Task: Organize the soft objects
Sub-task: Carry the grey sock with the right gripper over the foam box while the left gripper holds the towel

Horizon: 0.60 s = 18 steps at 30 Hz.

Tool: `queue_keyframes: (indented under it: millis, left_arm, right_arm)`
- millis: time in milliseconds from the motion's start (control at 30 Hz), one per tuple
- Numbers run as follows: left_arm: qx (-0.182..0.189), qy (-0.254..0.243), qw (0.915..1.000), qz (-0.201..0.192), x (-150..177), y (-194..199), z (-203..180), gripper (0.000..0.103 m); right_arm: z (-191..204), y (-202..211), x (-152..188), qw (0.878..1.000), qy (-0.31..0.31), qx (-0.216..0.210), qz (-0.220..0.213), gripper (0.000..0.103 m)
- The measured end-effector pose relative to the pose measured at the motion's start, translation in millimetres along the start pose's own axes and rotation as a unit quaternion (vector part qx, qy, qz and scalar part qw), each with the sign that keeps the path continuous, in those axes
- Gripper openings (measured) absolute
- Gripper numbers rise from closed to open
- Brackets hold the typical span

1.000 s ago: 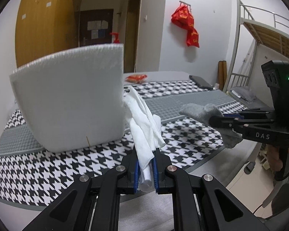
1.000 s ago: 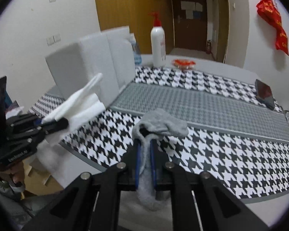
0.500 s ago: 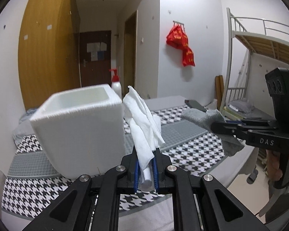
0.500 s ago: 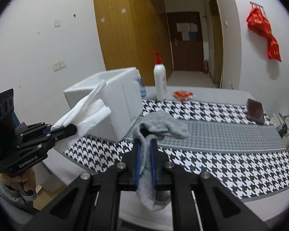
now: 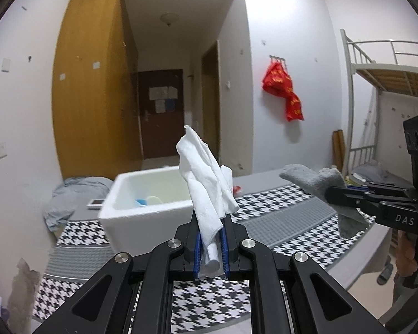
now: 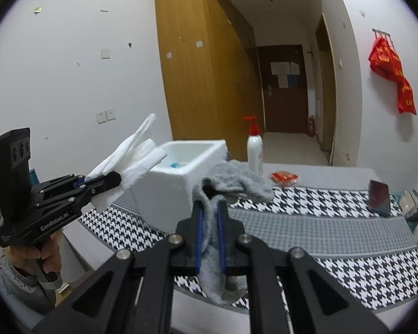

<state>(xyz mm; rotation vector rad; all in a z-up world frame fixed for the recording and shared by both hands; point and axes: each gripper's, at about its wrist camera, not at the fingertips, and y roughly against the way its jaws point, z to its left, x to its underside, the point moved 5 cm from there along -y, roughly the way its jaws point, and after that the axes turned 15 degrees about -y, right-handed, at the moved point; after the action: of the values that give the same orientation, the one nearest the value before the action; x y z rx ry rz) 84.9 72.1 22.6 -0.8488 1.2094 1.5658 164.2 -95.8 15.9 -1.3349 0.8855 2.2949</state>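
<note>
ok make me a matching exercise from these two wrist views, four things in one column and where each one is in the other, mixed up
Things:
1. white cloth
2. grey sock
3. pump bottle
4. red bags

Places or states:
A. hanging from a hook on the wall
B. clamped in the right gripper
C. standing on the table behind the foam box
D. clamped in the left gripper

Pairs: 1-D, 2-B, 3-C, 4-A
</note>
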Motion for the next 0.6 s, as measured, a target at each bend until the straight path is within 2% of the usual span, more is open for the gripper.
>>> queue_keyframes:
  millis: [367,600]
  left_arm:
    - [-0.064,0.03,0.9975,0.007,5,8,34,0.013]
    - [-0.086,0.03,0.9959,0.003,9,18,48,0.013]
  right_arm:
    - [19,-17,-9,1.0,0.018,-0.018,0.001,0.012]
    - [33,-28,-12,0.999,0.027,-0.027,0.005,0.012]
